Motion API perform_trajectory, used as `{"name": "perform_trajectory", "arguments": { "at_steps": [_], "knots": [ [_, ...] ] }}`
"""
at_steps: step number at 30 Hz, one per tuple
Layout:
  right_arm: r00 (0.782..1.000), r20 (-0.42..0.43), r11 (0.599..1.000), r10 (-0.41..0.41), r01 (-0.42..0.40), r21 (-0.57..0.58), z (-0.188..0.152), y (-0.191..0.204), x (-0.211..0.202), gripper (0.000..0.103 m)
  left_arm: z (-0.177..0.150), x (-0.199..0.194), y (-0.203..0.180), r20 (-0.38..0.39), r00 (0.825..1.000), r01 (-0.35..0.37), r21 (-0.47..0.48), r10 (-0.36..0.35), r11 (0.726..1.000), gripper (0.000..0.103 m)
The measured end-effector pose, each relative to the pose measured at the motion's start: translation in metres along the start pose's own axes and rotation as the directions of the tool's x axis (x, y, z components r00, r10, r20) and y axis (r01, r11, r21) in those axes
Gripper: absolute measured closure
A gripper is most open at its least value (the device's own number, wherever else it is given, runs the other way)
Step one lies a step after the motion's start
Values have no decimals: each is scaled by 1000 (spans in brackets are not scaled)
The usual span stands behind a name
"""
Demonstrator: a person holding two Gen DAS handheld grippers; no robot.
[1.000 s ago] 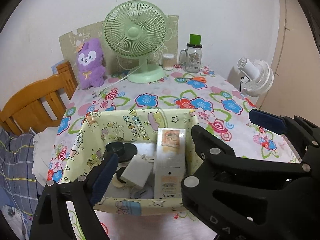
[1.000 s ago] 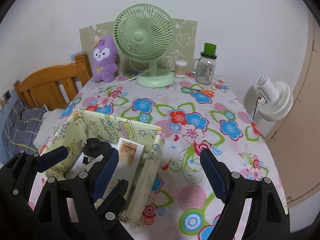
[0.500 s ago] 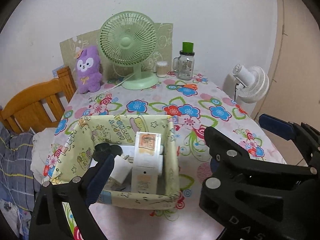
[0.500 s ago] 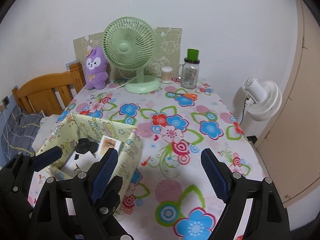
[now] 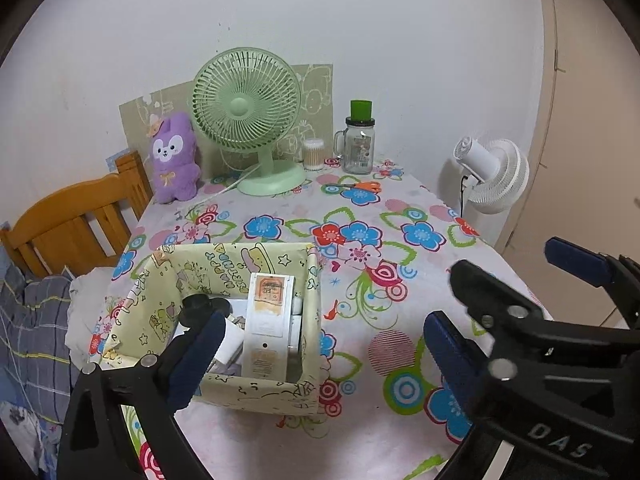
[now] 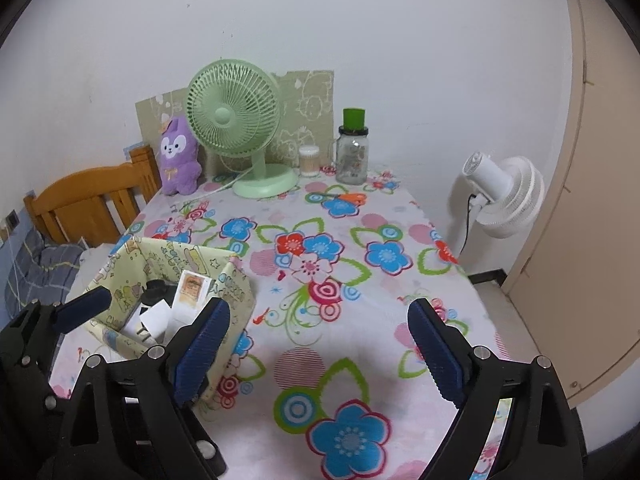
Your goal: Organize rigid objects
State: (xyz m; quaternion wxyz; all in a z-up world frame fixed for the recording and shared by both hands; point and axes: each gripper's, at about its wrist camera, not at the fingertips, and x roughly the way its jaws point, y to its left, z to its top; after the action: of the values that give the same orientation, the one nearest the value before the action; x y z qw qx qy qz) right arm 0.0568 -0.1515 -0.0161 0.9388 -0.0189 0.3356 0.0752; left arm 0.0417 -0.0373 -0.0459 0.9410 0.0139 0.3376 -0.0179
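Note:
A yellow cartoon-print fabric bin [image 5: 276,394] stands on the flowered tablecloth at the near left; it also shows in the right wrist view [image 6: 234,288]. Inside it lie a tall white box with an orange label [image 5: 267,320], a white charger [image 5: 232,338] and a black round-topped item [image 5: 198,306]. My left gripper [image 5: 320,356] is open and empty, raised above the bin's near right corner. My right gripper [image 6: 320,346] is open and empty, over bare cloth to the right of the bin.
At the far edge stand a green desk fan [image 5: 248,112], a purple plush [image 5: 174,156], a cotton-swab jar [image 5: 313,154] and a glass jar with a green lid [image 5: 359,140]. Orange scissors [image 5: 362,186] lie near them. A white fan [image 5: 490,172] stands beyond the right edge, a wooden bed frame [image 5: 76,216] left.
Both grippers have pulled back and up from the bin, so more of the table shows. Both stay open and empty. The bin's contents have not moved.

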Motion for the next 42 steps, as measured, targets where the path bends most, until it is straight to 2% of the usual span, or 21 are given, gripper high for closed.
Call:
{"name": "perform_trajectory", "arguments": {
  "at_steps": [12,21,42],
  "knots": [
    [993,101,998,-65,65,1,-1,-27,-37,4,2,-26,-7,48,999,11,-5,-11,1000,0],
    [984,137,993,-113,110,31,-1,-42,-49,4,5,-34,-3,64,998,17,-13,-16,1000,0],
    [982,148,992,-114,104,70,-5,-50,-57,2,11,-43,-4,82,996,38,-15,-36,999,0]
  ]
}}
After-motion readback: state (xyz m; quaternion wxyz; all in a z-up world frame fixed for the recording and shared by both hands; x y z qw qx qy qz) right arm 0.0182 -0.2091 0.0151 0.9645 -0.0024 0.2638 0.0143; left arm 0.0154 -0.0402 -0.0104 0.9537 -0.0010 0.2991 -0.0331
